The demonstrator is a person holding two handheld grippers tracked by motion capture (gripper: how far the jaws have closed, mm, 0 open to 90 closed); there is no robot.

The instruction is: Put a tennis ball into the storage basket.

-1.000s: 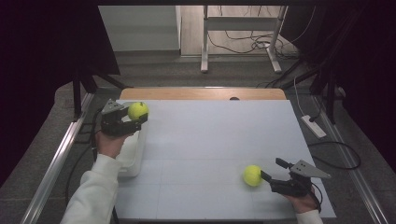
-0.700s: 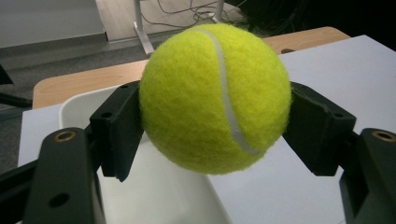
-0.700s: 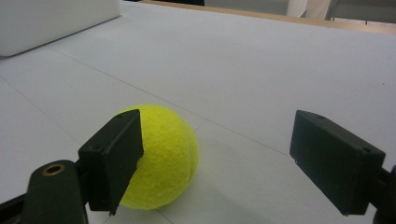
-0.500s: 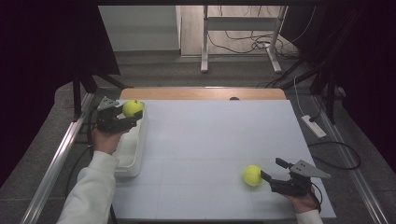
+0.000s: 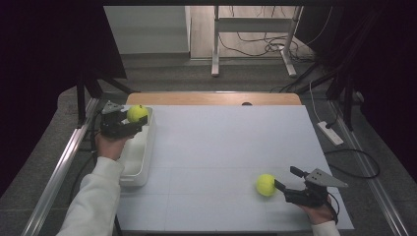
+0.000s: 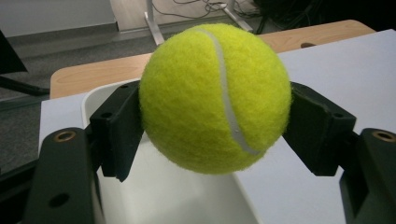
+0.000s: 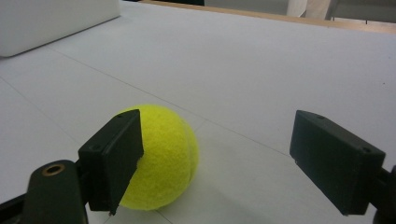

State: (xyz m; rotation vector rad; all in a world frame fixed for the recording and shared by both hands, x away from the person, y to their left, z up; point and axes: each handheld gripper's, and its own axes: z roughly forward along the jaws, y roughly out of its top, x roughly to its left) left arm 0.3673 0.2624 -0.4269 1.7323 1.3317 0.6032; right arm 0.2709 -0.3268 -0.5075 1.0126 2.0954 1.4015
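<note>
My left gripper [image 5: 136, 119] is shut on a yellow tennis ball [image 5: 137, 113] and holds it over the far end of a white bin [image 5: 141, 162] at the table's left edge. In the left gripper view both black jaws press the sides of the ball [image 6: 215, 98], with the bin [image 6: 177, 196] below. A second tennis ball [image 5: 265, 185] rests on the white table near the front right. My right gripper [image 5: 285, 177] stands open just right of it. In the right gripper view this ball [image 7: 166, 154] lies against the left jaw, and the right jaw is well apart from it.
The white tabletop [image 5: 221, 142] has a wooden strip [image 5: 211, 99] along its far edge. A metal rail [image 5: 59, 167] runs along the left side. Beyond the table are a desk frame [image 5: 251, 29] and floor cables [image 5: 344, 157]. The bin [image 7: 51, 21] shows far off in the right gripper view.
My left hand has shifted the held ball a little to the left, over the bin. The right gripper and the ball on the table have not moved.
</note>
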